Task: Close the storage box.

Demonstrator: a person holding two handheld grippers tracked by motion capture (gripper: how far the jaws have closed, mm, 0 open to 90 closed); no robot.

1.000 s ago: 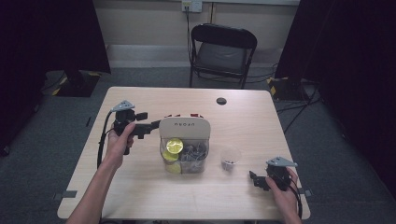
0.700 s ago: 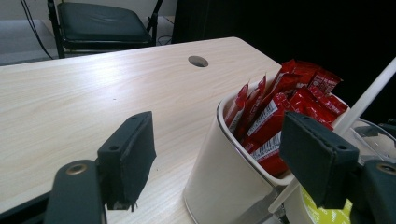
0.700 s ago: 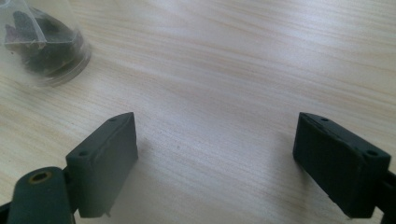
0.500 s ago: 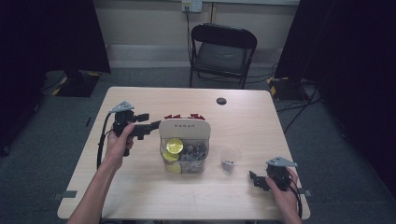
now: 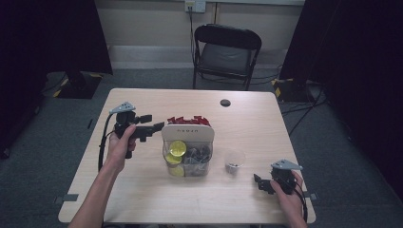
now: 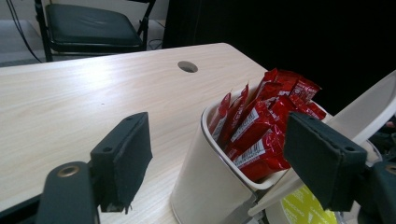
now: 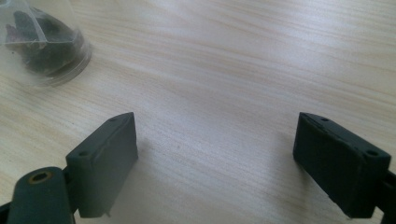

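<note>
We held the left gripper [image 5: 154, 127], fingers apart, at the white plastic organiser's [image 5: 187, 134] red-sachet compartment [image 6: 268, 123] for a pick; the right gripper [image 5: 260, 183] idled wide apart on the pale wooden surface [image 5: 266, 128].

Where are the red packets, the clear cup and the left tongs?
red packets [image 6: 261, 126], left gripper view, on a packet's printed face.
clear cup [image 5: 234, 160], high view, on its wall.
left tongs [image 6: 233, 154], left gripper view, midway between fingertips.

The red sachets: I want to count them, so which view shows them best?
The left gripper view: the red sachets stand close up in the organiser's white compartment, barcodes showing, framed by the left gripper and its open jaws. The high view shows just their red tops at the organiser's far side. The right gripper view faces the table.
</note>
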